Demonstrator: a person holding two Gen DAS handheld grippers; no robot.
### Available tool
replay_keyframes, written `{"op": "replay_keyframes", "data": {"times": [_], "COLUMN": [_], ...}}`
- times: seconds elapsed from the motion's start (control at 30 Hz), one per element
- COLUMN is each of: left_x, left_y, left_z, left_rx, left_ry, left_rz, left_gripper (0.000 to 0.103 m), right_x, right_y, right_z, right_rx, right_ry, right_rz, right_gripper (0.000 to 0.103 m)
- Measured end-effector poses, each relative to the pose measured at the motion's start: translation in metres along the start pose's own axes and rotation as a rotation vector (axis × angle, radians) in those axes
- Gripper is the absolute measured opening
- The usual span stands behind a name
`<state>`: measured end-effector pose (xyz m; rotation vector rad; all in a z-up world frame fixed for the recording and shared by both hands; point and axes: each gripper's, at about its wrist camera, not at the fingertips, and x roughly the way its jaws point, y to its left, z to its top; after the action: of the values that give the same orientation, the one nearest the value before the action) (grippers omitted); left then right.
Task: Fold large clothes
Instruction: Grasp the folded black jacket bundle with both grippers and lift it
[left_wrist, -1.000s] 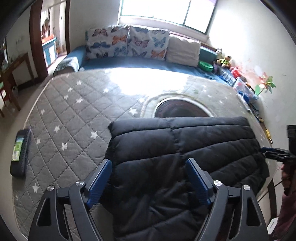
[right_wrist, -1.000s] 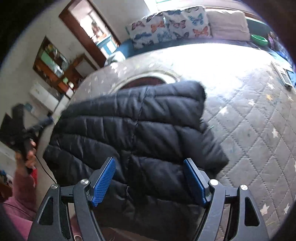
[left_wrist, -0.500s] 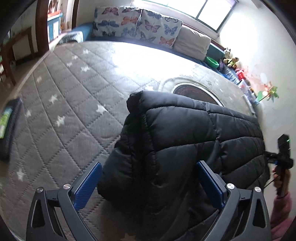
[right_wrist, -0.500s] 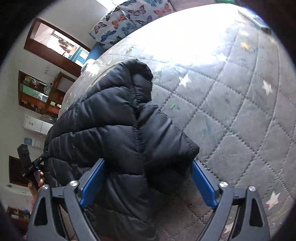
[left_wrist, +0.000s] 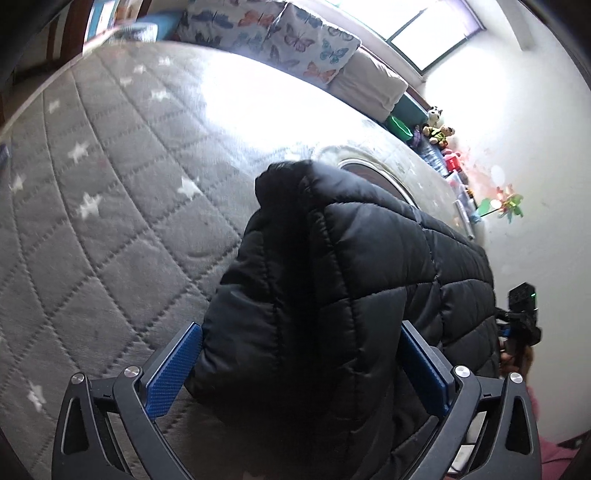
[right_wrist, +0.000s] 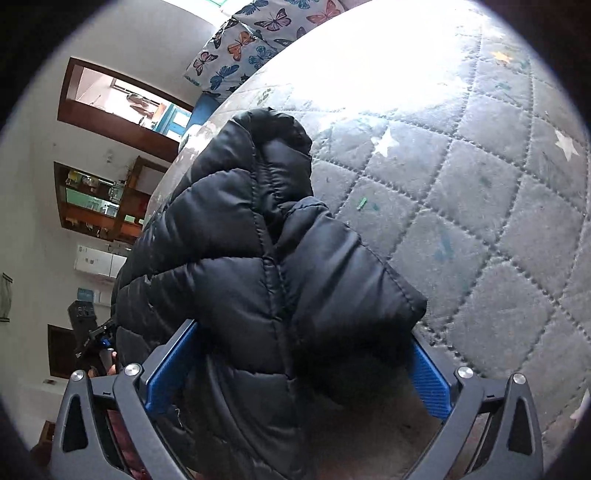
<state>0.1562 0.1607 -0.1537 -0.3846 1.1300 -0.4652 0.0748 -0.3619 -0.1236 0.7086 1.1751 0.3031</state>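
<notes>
Left wrist: left gripper (left_wrist: 301, 363) spread wide around black puffer jacket (left_wrist: 343, 295); right gripper (right_wrist: 299, 363) likewise, just finished widening. Advice: pinch edge at 6 o'clock squarely.

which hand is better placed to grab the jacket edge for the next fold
Neither clearly: both tools straddle the black puffer jacket with jaws wide. Slightly the left tool, whose blue pads flank a thick folded end; the right tool sits over a loose corner.

Daylight from a window (left_wrist: 436, 35) washes a grey star-quilted mattress (left_wrist: 110, 206) backed by butterfly cushions (left_wrist: 295, 44) and white walls (left_wrist: 532, 155).
</notes>
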Motion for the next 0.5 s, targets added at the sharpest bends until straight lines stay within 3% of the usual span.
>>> {"op": "replay_keyframes", "data": {"times": [0.2,0.33,0.5], "left_x": [0.011,0.026,0.03], "left_y": [0.014,0.03,0.031], "left_z": [0.01,0.018,0.023], "left_rx": [-0.037,-0.081,-0.075], "left_ry": [0.052,0.122,0.138], "left_rz": [-0.052,-0.144,-0.146], "left_gripper": [0.103,0.103,0.103], "right_x": [0.001,0.003,0.005], "right_y": [0.0,0.002,0.007], "right_z": [0.005,0.007,0.006], "right_rx": [-0.02,-0.017,-0.015], "right_ry": [0.034,0.047,0.039], "right_rz": [-0.001,-0.003,-0.011], "right_gripper": [0.103,0.103,0.103]}}
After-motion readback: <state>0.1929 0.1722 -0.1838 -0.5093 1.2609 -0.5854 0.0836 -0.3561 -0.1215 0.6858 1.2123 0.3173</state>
